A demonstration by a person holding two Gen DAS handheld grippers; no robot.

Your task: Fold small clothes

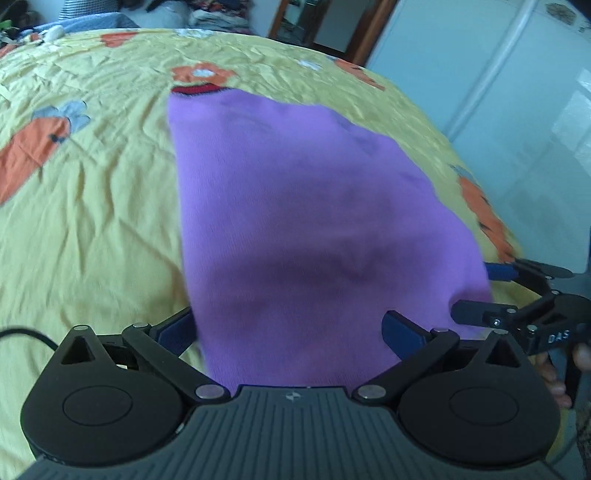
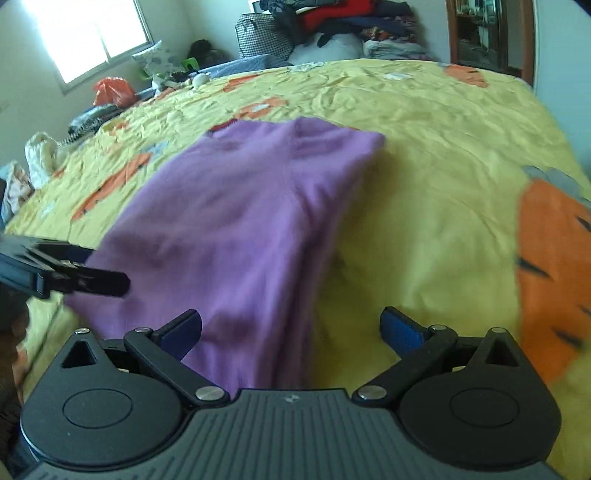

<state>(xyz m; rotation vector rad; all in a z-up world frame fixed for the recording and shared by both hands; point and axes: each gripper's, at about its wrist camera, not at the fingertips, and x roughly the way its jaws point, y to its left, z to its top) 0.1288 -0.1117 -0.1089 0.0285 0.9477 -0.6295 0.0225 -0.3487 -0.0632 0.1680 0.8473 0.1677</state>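
Observation:
A purple knit garment (image 1: 295,206) with a red collar edge (image 1: 197,89) at its far end lies lengthwise on the yellow bedspread (image 1: 92,206). My left gripper (image 1: 291,332) is open, jaws wide, and the garment's near end lies between its fingers. My right gripper (image 2: 291,328) is open at the garment's (image 2: 236,214) near right edge, with the cloth beside its left finger (image 2: 181,328). The right gripper also shows in the left wrist view (image 1: 476,291) at the garment's right corner. The left gripper shows in the right wrist view (image 2: 85,273) at the garment's left edge.
The bedspread has orange carrot prints (image 2: 554,273). Piles of clothes and bags (image 2: 317,29) sit at the bed's far end. A window (image 2: 92,29) is at far left, a wooden door frame (image 2: 491,33) at far right. White cabinet doors (image 1: 498,92) stand right of the bed.

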